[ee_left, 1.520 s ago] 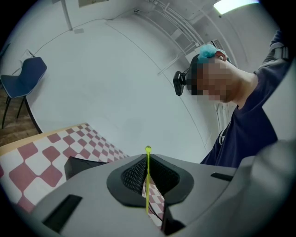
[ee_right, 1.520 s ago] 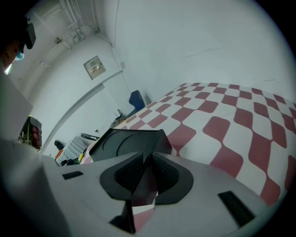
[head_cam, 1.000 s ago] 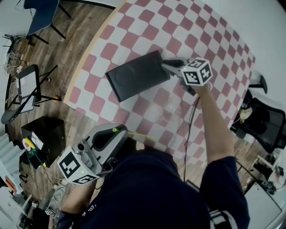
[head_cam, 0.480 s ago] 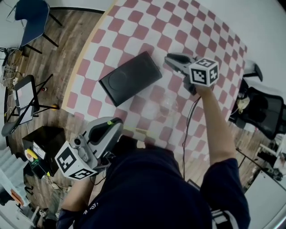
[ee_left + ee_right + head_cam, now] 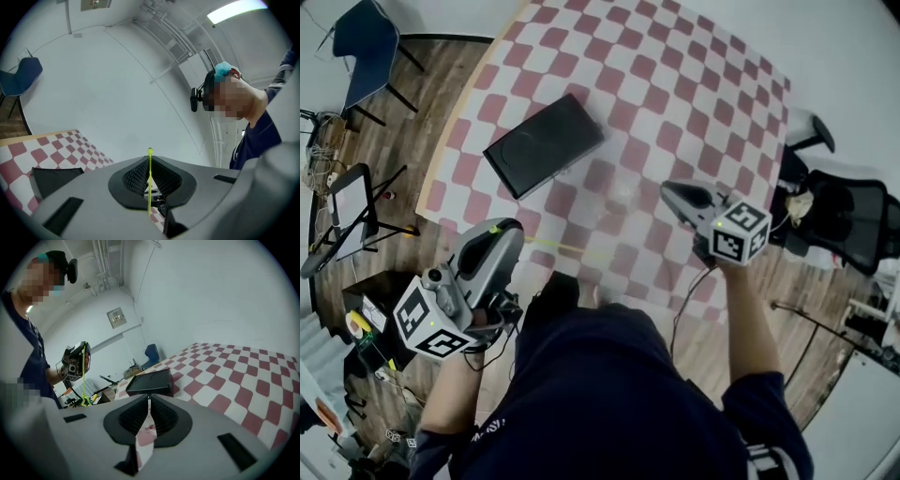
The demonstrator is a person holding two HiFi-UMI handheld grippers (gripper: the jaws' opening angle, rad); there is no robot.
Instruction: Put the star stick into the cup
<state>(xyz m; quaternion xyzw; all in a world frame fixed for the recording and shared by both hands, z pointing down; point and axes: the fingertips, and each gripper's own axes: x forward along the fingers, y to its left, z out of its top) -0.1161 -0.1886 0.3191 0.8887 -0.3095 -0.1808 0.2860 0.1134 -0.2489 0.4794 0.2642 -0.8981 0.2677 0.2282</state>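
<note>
We judge it the carry step: left gripper (image 5: 502,232) clamps star stick (image 5: 555,248) at 7 o'clock of the faint cup (image 5: 622,192); right gripper (image 5: 673,195) closing, empty, at its 3 o'clock. Next: stick upright over the rim

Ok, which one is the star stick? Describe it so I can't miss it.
Find the red-and-white checkered table, then the left gripper just off its near left edge. The star stick is the hair-thin yellow-green rod pinched in that gripper, poking past its tip. Its neighbour, the black box, is broad, flat and dark.
</note>
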